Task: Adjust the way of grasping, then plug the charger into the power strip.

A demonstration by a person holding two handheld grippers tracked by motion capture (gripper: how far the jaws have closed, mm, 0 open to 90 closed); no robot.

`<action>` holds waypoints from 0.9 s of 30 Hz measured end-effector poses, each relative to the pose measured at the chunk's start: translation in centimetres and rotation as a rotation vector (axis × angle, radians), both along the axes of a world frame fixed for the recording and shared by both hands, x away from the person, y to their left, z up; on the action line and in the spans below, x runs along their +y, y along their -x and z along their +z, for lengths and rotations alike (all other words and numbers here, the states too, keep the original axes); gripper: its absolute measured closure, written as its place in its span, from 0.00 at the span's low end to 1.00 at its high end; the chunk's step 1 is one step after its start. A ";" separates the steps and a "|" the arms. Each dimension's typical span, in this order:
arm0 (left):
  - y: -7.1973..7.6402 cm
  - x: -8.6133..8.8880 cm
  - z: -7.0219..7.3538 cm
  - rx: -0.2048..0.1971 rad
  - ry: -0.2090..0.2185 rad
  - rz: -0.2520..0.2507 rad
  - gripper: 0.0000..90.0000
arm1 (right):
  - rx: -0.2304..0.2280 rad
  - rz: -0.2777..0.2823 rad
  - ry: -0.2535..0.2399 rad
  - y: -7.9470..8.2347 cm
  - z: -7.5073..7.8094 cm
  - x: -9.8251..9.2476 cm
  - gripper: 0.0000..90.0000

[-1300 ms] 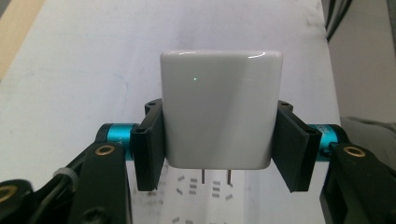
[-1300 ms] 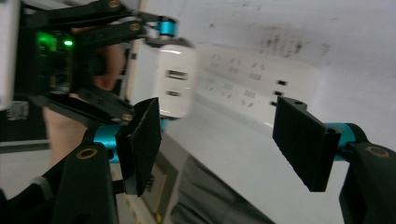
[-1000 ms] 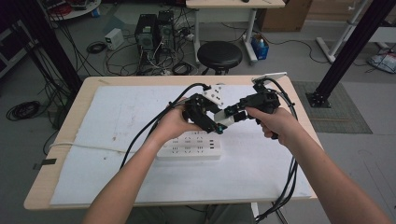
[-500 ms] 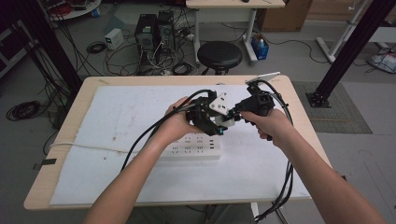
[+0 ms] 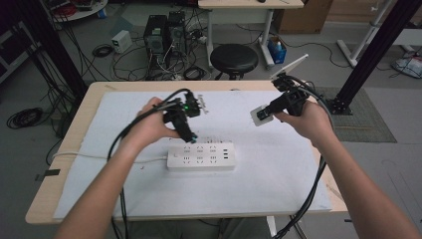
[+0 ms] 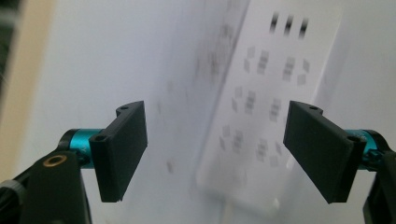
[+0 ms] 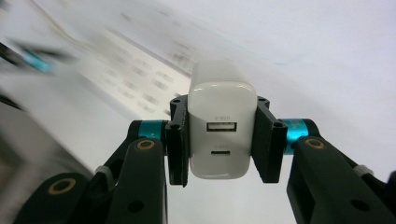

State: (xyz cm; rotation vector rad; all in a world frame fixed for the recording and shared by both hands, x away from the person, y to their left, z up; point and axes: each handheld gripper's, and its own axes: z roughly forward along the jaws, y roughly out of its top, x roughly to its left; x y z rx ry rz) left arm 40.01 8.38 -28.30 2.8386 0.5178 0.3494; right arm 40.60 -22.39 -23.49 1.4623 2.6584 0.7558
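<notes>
High view: a wooden table (image 5: pixel 74 149) carries a white mat (image 5: pixel 278 179). A white power strip (image 5: pixel 200 156) lies flat near the middle of the mat, its cord running off to the left. Beyond the table the floor holds a black stool (image 5: pixel 234 58), computer towers (image 5: pixel 162 35) and loose cables. The left gripper (image 5: pixel 190 137) points down at the mat just behind the left end of the power strip, not touching it. The right gripper (image 5: pixel 260 115) is raised above the right part of the mat, well apart from the left gripper, and clamps a white charger (image 5: pixel 259 114) between its jaws.

Left gripper view: the left gripper (image 6: pixel 215 149) has just been opening; its jaws stand wide with nothing between them. The power strip (image 6: pixel 266 107) lies below on the mat (image 6: pixel 93 56), blurred, showing behind the gap and the right jaw. A strip of the table edge (image 6: pixel 28 60) runs along the left.

Right gripper view: the right gripper (image 7: pixel 222 140) holds the charger (image 7: pixel 222 126) firmly by its two sides, the face with two ports turned toward the camera. The charger hangs clear above the mat (image 7: pixel 327 56). The power strip (image 7: pixel 135 79) lies blurred beyond it, to the upper left.
</notes>
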 end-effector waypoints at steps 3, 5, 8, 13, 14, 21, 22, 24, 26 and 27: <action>-0.3 3.4 0.2 0.106 -0.050 0.109 0.24 | -0.050 0.092 0.136 0.0 0.9 0.2 0.69; -0.2 5.6 0.4 0.141 -0.066 0.164 0.24 | -0.070 0.140 0.250 0.0 1.3 0.5 0.69; -0.1 8.6 0.7 0.158 -0.061 0.246 0.24 | -0.100 0.229 0.366 0.1 1.7 0.5 0.69; 0.4 11.7 0.7 0.159 -0.088 0.299 0.24 | -0.127 0.319 0.416 0.5 2.0 0.5 0.69; 0.5 12.0 0.8 0.151 -0.089 0.305 0.24 | -0.130 0.325 0.431 0.6 2.0 0.6 0.69; 1.1 12.6 1.4 0.145 -0.039 0.311 0.24 | -0.148 0.427 0.450 0.4 1.3 1.6 0.69; 1.1 12.6 1.4 0.145 -0.039 0.311 0.24 | -0.146 0.433 0.456 0.2 1.2 1.9 0.69; 1.2 12.8 1.3 0.153 -0.020 0.316 0.24 | -0.149 0.464 0.467 0.0 0.8 2.5 0.69; 1.3 12.8 1.3 0.152 -0.012 0.319 0.24 | -0.145 0.477 0.469 -0.1 0.6 2.9 0.69; 1.3 12.8 1.3 0.157 -0.012 0.317 0.23 | -0.141 0.517 0.474 -0.3 0.1 3.7 0.69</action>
